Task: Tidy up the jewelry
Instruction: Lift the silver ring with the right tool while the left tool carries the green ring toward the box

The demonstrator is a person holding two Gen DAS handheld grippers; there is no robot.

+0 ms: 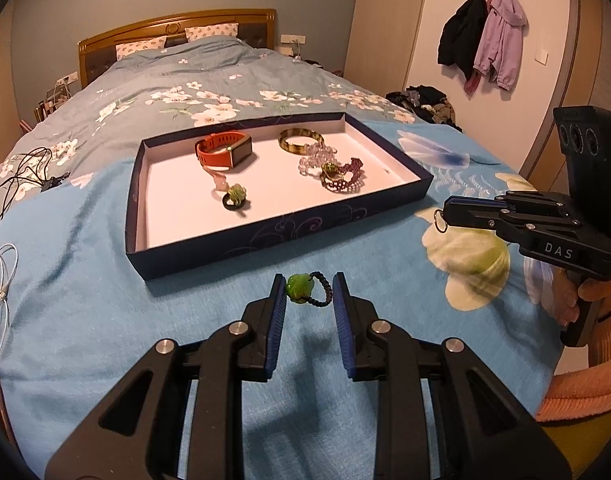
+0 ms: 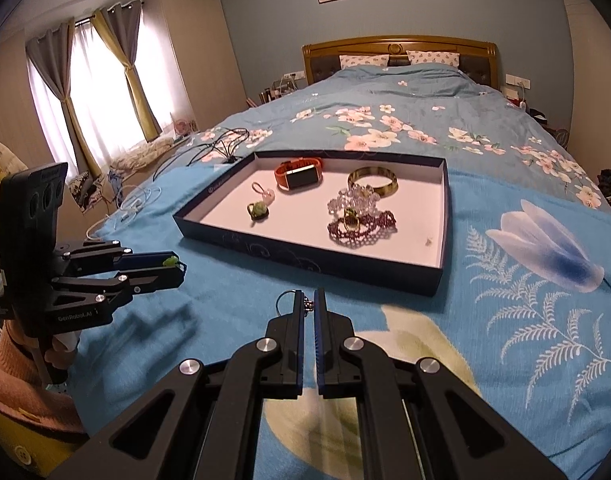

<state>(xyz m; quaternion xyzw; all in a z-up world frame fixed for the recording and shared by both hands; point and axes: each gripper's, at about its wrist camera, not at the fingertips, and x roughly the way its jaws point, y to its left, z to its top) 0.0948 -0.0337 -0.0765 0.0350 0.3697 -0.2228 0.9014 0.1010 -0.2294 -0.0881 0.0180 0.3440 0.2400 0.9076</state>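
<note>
Both grippers are hovering short of the tray [image 1: 209,248], which is lying up-frame of them: the left gripper [image 1: 308,292] is pinching a green bead ring [image 1: 299,287], and the right gripper [image 2: 309,307], nearly pressed together, is nipping a small wire ring [image 2: 284,301].
</note>
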